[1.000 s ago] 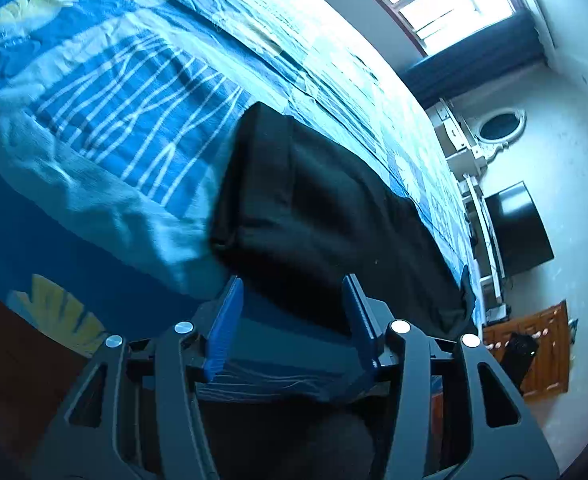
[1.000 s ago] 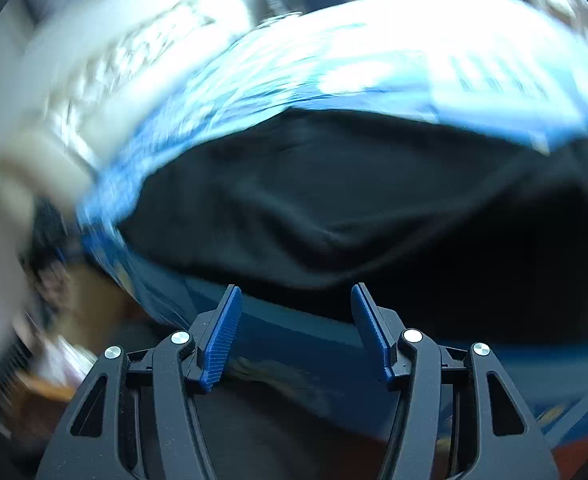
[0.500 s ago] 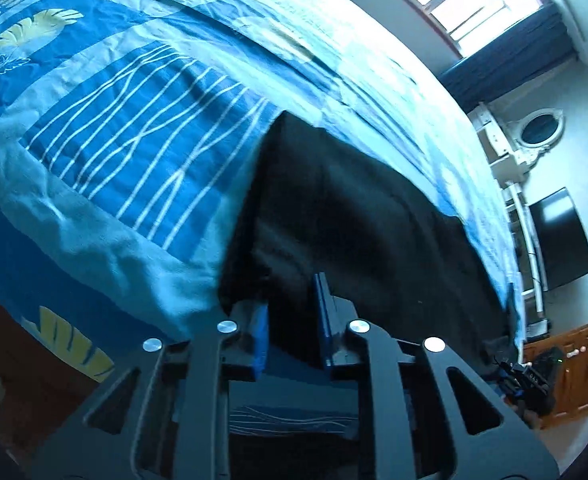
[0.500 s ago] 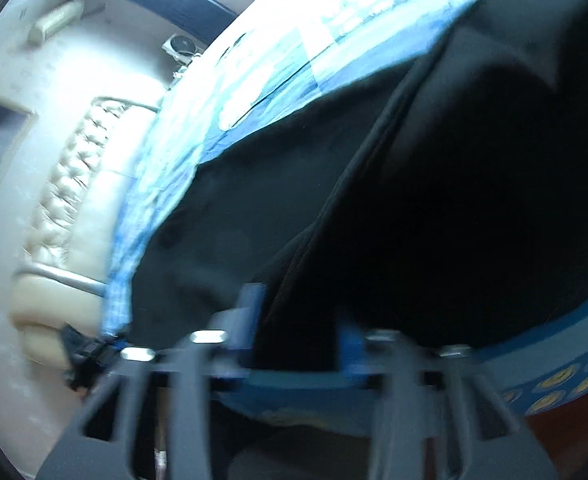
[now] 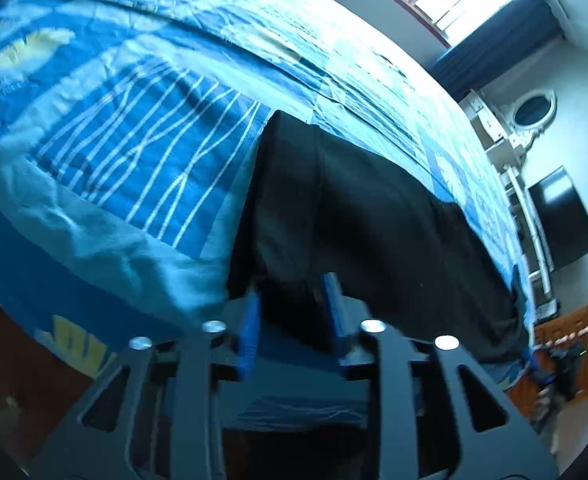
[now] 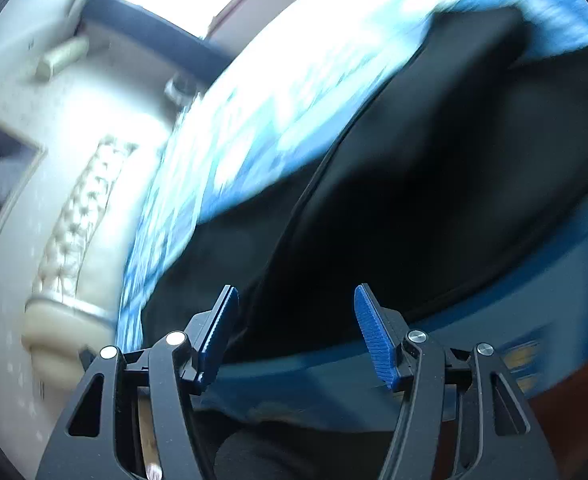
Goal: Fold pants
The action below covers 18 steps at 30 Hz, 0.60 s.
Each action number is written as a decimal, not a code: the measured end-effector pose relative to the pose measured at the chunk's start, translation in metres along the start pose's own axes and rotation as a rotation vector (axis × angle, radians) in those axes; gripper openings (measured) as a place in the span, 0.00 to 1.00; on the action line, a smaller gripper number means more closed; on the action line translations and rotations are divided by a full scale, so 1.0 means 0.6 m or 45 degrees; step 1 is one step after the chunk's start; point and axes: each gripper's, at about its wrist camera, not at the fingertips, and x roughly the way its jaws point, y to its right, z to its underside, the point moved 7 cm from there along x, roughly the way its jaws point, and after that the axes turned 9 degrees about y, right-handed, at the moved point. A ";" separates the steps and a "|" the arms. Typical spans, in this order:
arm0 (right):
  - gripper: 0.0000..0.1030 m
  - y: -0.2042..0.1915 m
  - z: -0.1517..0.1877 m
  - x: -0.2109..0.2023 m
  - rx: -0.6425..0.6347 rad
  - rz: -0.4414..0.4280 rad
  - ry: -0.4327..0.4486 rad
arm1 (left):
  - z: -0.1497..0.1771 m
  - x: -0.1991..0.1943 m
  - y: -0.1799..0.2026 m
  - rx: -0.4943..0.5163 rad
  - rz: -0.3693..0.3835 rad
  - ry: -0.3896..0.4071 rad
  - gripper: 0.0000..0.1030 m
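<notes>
Blue patterned quilt (image 5: 142, 152) supports the black fabric pants (image 5: 374, 216), laid lengthwise near the bed's front edge for folding. Left gripper (image 5: 292, 308): jaws just reopened, narrowly parted, a fold of hem between the 2 pads, apparently released. Right gripper (image 6: 296, 334): jaws just reopened wide, empty, over the pants' other end.

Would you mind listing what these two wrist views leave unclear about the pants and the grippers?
- Left wrist view: the black pants' near edge is hidden behind the left gripper.
- Right wrist view: motion blur smears the blue quilt; the pants' folds are lost in darkness ahead of the open right gripper.
</notes>
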 end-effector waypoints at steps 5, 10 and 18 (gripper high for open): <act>0.59 0.171 -0.160 -0.103 0.028 0.275 0.219 | -0.017 -0.035 0.025 0.066 -0.081 0.121 0.71; 0.59 0.323 -0.237 -0.090 0.010 0.539 0.167 | -0.025 -0.041 0.082 0.130 -0.132 0.195 0.85; 0.11 0.325 -0.262 -0.017 -0.270 0.598 -0.014 | 0.013 0.014 0.168 0.264 -0.187 0.121 0.85</act>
